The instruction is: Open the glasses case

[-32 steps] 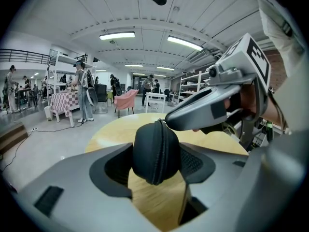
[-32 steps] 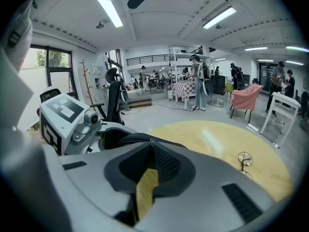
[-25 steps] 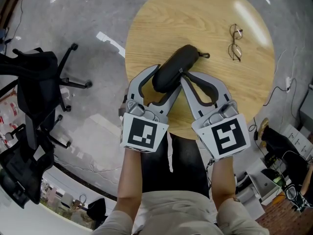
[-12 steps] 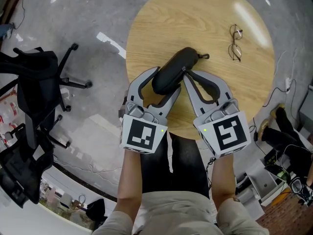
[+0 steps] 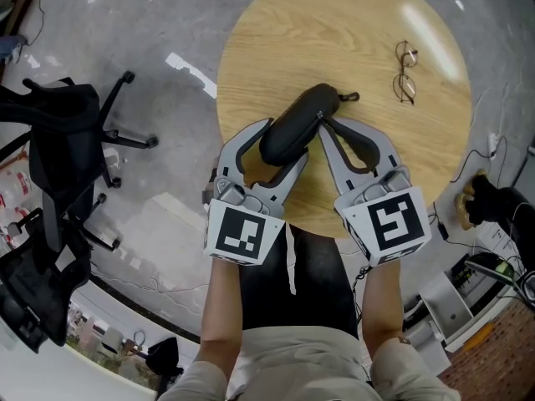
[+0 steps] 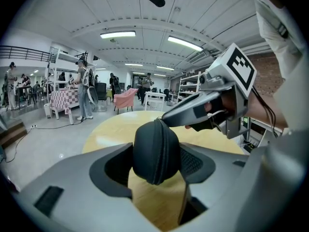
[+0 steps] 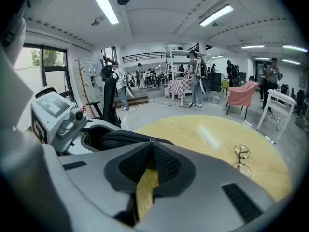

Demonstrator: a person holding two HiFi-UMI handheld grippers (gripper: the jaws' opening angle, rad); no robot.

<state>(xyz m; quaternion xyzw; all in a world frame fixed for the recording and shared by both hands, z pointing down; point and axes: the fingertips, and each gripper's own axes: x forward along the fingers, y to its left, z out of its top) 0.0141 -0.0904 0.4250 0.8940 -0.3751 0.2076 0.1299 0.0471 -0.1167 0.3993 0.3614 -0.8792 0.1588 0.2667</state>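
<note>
A black zipped glasses case lies slantwise on the round wooden table, closed. My left gripper has its jaws on both sides of the case's near end, pads pressing on it. My right gripper is shut, its tips meeting on the small metal zipper pull at the case's seam. From the left gripper view the right gripper comes in from the right, its tip on the top of the case. The case lies just beyond my right jaws.
Wire-rimmed glasses lie folded on the table's far right. A black office chair stands on the grey floor at the left. Cables and boxes crowd the floor at the right edge. People and furniture stand far off.
My right gripper has edged slightly to the right along the case's seam. The left gripper and the case have hardly moved.
</note>
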